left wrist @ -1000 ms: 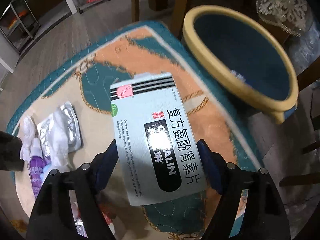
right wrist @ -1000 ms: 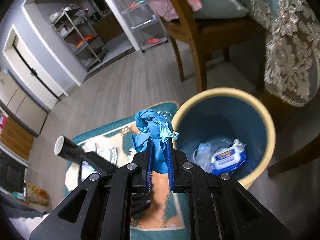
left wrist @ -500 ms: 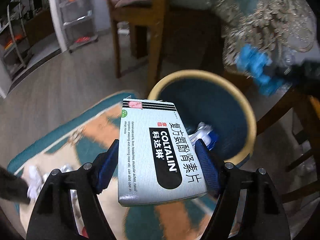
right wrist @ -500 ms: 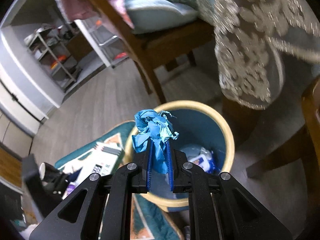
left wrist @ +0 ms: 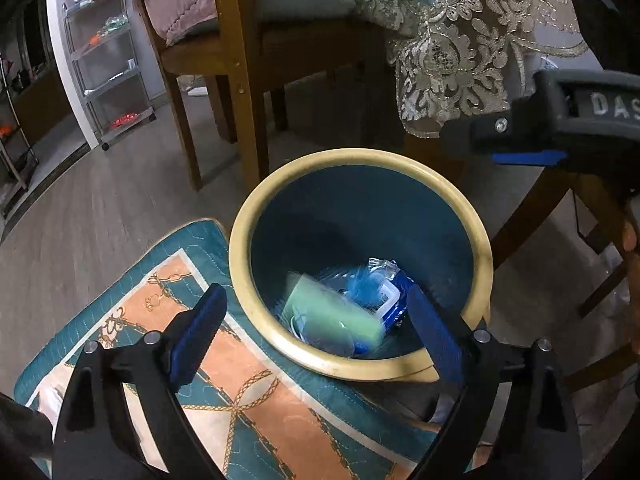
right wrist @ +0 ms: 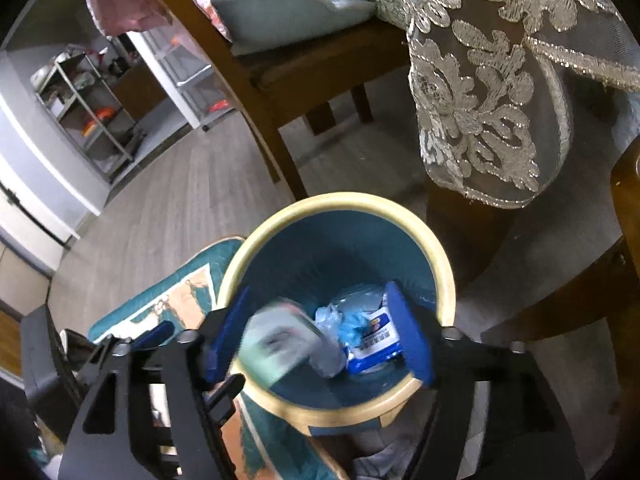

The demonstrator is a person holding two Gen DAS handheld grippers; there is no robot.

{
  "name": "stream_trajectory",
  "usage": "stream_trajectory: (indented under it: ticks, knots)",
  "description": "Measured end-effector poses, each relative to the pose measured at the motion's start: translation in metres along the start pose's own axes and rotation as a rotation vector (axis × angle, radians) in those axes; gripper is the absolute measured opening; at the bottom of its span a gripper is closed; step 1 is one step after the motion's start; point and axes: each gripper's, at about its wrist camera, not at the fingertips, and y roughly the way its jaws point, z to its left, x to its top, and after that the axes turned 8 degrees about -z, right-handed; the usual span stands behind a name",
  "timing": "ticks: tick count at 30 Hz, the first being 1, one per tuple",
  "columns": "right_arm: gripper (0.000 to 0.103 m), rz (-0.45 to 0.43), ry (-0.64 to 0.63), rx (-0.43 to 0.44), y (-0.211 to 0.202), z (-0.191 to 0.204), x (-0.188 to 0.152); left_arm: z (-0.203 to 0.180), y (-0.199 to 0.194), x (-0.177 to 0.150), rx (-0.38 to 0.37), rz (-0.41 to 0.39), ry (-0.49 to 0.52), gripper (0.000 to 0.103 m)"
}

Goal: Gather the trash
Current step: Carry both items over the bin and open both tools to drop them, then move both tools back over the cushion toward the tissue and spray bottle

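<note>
"DAS" reads on the right gripper [left wrist: 520,152] at upper right. Both the left gripper [left wrist: 316,328] and the right have just opened and hold nothing; the medicine box [left wrist: 332,312], earlier pinched, lies blurred in the bin [left wrist: 256,208] at centre.

Grey wood-plank floor [left wrist: 100,208]. On it: teal-and-orange rug [left wrist: 256,408], blue bin with cream rim [left wrist: 256,208] standing just beside the rug's edge, wooden chair [left wrist: 236,80] behind the bin, wheeled shelf unit [left wrist: 112,80] farther back.
</note>
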Motion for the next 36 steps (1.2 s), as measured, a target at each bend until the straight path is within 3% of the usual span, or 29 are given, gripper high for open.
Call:
stream_trajectory:
  ticks: [4,17,23,29,36]
  knots:
    - [0.092,-0.020,-0.008,0.015,-0.004,0.005,0.002,0.009,-0.008,0.003,0.009,-0.017,-0.030,0.095]
    - [0.095,-0.052,-0.064,0.040,-0.020,0.034,0.002,0.026,-0.052,-0.003,0.046,-0.055,-0.010,0.097]
    - [0.095,-0.039,-0.088,0.064,-0.021,0.062,-0.005,0.052,-0.087,-0.017,0.088,-0.060,-0.029,0.097]
    - [0.095,-0.011,-0.121,0.079,-0.018,0.102,-0.020,0.092,-0.126,-0.037,0.189,-0.061,-0.053,0.097]
    - [0.095,0.038,-0.154,0.165,-0.009,0.165,-0.047,0.163,-0.168,-0.078,0.343,-0.028,-0.139,0.097]
